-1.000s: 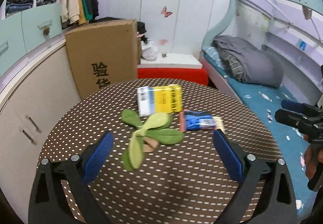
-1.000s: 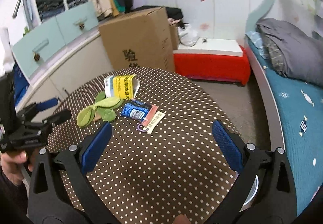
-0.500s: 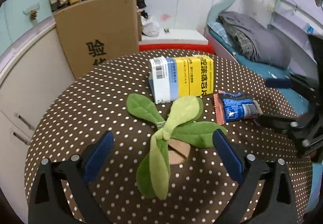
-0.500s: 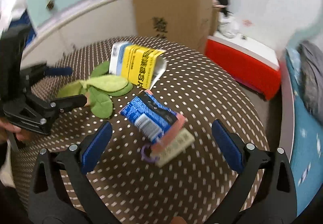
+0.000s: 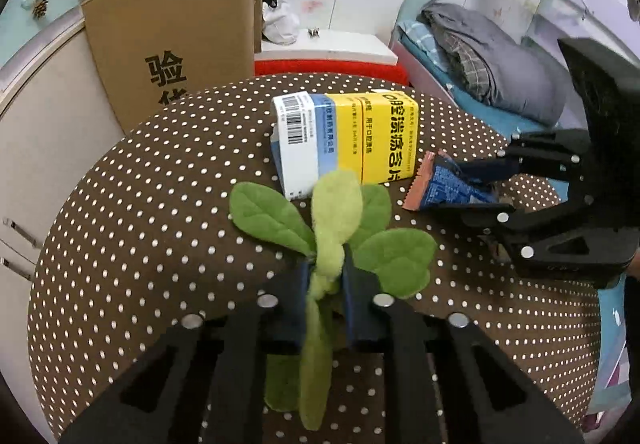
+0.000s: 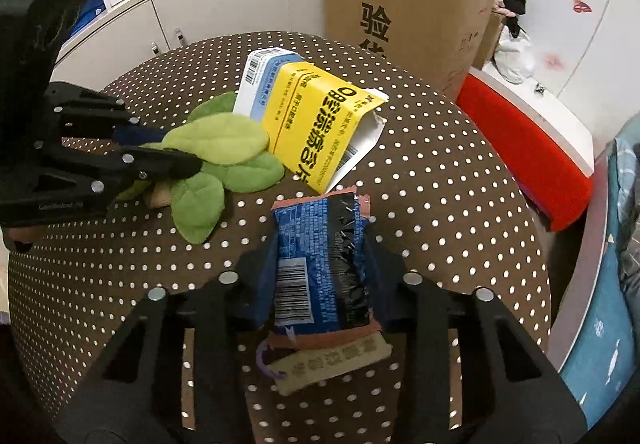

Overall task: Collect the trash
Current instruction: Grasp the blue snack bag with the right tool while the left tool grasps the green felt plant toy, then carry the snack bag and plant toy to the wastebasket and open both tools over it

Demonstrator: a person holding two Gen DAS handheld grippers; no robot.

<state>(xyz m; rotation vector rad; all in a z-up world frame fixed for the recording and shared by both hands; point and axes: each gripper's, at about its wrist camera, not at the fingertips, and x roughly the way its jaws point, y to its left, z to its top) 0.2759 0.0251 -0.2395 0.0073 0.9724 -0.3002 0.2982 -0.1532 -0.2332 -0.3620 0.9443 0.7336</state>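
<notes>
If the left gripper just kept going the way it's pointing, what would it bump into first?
The left gripper is closing around the green leaf toy, so that comes first. Straight beyond lies the yellow box on the dotted table, though depth is hard to judge.

Round worktop (image 5: pixel 140 204) with four things laid on it

A brown cloth with white dots is spread over the worktop. A yellow and blue box (image 5: pixel 348 142) is laid flat toward the far side. Green felt leaves (image 5: pixel 336 220) are spread just before it, one leaf overlapping the box's near edge. A blue wrapper (image 6: pixel 324 260) is set beside the leaves, and a tan tag (image 6: pixel 332 364) with a purple ring is seen at its near end.
</notes>
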